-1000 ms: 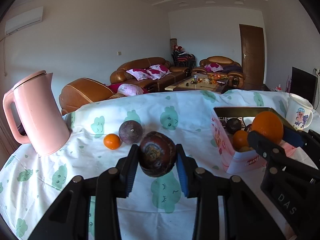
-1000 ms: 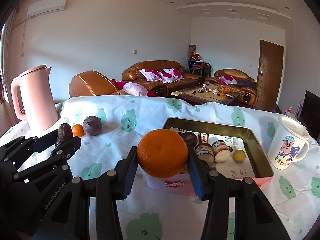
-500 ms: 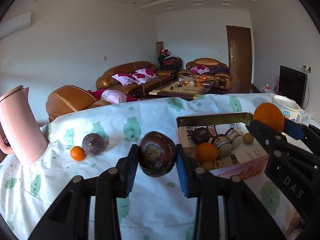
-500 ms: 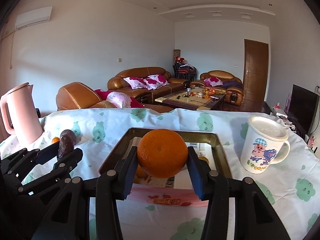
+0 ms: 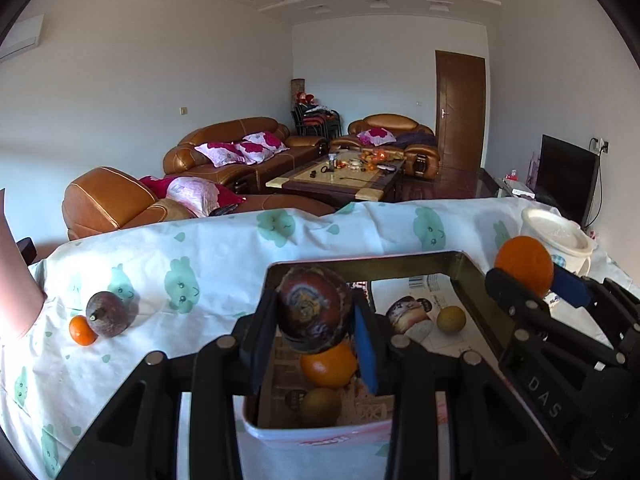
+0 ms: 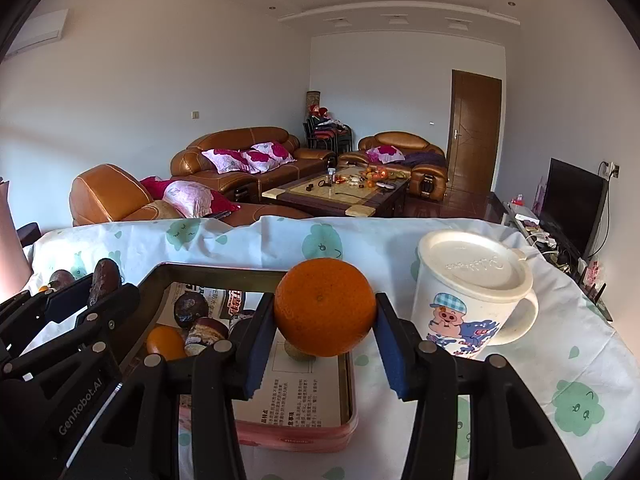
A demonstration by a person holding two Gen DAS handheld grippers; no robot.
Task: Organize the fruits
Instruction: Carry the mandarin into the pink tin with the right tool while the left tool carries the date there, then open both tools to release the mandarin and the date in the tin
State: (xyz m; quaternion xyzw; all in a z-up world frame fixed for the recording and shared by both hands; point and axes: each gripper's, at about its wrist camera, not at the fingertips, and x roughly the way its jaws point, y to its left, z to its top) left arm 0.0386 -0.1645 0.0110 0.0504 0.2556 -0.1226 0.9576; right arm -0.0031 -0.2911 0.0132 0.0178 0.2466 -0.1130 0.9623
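While both my claws hang over the tin: each has a fruit clamped between its pads.
Left claw point(image 5: 316, 320): closed on a dark, mottled passion fruit point(image 5: 314, 308), held above the tin's near-left corner.
Right claw point(image 6: 325, 320): closed on an orange point(image 6: 325, 307), held over the tin's right side, just left of the mug point(image 6: 468, 296).
Tin point(image 5: 368, 266): pink-sided, open, paper-lined, on my cloth-covered table point(image 5: 224, 248).
Inside the tin: a small orange point(image 5: 329, 365) under my left claw, a greenish fruit point(image 5: 320, 407) nearer me, a yellowish one point(image 5: 451, 320) at right, and some cut dark fruits point(image 5: 408, 314).
Loose on the table: a purple fruit point(image 5: 107, 314) touching a tangerine point(image 5: 82, 331), well left of the tin.
Far left: a pink jug point(image 5: 16, 280), mostly out of frame.
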